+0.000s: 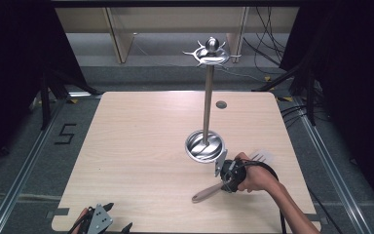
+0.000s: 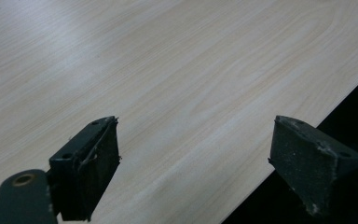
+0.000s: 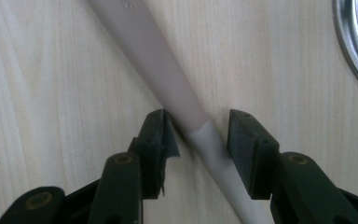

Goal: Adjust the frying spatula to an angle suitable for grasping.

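Spatula, grey-beige plastic with slotted head (image 1: 224, 181), lies flat on my light wood table (image 1: 141, 146) just beside the steel utensil stand's round base (image 1: 204, 146). My right gripper (image 3: 195, 135) straddles its handle, jaws not yet clamped. Risk: tapered handle sits diagonal, could slide or twist out on closing. Left gripper (image 2: 193, 158) released, idle.

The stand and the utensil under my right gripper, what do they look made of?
The stand, with its pole, round base and hooked top, looks like polished metal: bright mirror-like reflections, probably steel. The utensil looks like matte plastic or silicone: smooth, dull beige handle stepping to a paler grey section, no glare. The right gripper straddles it, jaws apart.
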Available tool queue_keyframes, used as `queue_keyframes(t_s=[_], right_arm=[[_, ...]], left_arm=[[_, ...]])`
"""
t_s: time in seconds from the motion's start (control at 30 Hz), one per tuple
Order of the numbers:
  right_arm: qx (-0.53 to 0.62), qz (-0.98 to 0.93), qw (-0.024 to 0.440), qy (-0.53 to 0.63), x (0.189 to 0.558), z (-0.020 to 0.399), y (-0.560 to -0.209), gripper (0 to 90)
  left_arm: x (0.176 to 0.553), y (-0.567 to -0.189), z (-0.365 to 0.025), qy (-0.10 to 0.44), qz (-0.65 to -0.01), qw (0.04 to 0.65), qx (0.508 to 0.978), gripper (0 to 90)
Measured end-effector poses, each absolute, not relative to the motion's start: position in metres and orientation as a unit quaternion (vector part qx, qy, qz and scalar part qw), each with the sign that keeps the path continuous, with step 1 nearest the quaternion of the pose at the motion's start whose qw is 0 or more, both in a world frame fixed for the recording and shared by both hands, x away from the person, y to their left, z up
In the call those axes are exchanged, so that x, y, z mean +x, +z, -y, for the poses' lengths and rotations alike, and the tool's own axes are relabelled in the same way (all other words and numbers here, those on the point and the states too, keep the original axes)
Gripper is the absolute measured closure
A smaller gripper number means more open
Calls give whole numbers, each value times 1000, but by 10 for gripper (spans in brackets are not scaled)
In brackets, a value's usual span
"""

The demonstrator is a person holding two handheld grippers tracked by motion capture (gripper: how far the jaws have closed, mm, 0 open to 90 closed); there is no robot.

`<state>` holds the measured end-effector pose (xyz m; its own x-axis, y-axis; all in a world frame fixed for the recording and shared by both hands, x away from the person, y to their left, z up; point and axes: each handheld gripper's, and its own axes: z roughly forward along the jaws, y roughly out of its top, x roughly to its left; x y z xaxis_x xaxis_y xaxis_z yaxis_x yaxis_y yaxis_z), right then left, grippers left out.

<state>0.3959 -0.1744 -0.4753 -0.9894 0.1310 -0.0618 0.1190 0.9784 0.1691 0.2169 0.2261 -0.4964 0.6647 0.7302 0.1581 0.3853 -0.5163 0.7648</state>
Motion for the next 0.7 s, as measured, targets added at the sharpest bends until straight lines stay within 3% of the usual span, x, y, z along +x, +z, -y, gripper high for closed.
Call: queue_keyframes(t_s=[0.4,0.7], right_arm=[[50,-998,23,28,387,163,-473,718],[21,-999,19,-23,383,153,-472,753]], left_arm=[[217,-497,-226,238,-336,364,835,150],[215,-496,-225,239,-340,373,829,150]])
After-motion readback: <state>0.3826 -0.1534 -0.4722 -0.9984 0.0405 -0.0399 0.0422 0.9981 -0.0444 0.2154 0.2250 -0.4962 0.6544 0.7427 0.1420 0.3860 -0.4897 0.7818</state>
